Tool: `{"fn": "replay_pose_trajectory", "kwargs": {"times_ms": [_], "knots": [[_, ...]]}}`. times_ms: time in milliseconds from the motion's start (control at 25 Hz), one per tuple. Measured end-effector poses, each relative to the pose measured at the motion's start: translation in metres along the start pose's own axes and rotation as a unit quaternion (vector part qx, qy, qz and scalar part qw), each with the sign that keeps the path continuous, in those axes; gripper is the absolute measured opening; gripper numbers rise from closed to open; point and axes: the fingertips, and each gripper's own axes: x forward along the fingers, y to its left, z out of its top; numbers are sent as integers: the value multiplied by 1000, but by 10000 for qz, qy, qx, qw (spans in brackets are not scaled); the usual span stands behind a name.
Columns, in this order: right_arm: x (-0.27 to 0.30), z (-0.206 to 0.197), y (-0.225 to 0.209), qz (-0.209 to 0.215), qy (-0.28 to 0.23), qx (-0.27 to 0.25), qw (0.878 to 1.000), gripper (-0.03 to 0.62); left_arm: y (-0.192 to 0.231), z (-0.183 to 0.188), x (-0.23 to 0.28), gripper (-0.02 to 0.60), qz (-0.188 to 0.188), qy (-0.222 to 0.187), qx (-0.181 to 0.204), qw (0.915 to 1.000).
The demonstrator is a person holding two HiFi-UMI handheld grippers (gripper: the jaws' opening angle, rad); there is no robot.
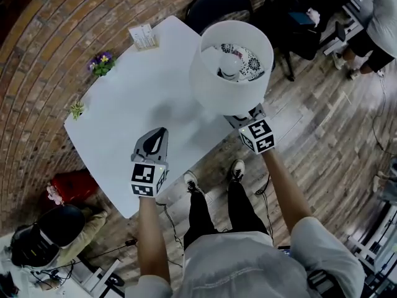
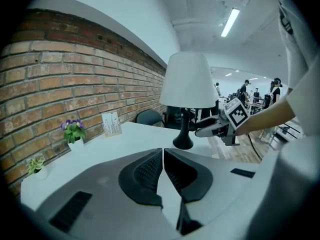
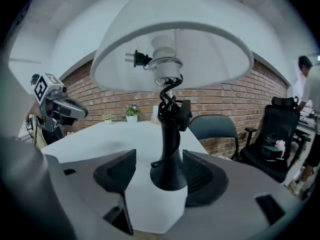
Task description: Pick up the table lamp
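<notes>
My released right claw [image 3: 159, 158] straddles the upright black-stemmed, white-shaded table lamp [image 3: 169, 91] at the edge of the white counter [image 1: 127, 104]. In the head view, the shade [image 1: 211, 79] hides the stem [image 3: 169, 144]. My left claw [image 2: 163, 153] is clenched.

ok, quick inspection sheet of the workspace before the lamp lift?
Surface: white table, mostly bare.
Job's things: table lamp upright, base near the table edge.
Clutter: purple-flowered plant, small green plant, card stand, all on the brick-wall side.
Grippers: right claw open around the lamp base; left claw shut, empty.
Cables: lamp cord wound round the stem, plug under the shade.
Surroundings: brick wall, chair, seated person.
</notes>
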Motion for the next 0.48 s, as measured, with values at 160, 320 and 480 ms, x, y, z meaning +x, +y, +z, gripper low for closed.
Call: {"fn": "replay_pose_trajectory", "kwargs": {"times_ms": [160,320,480], "knots": [[15,8,5,-26,-165,-59,9998,291,1,-10,-5,17,19,69,-38,10000],[27,13,0,-315,-377,-230,9985,291,-3,-11,-7,17,-67,40,45,10000],[38,14,-3,-412,-388,-251,9981,293,-1,-16,-7,17,-78,112,51,9999]]}}
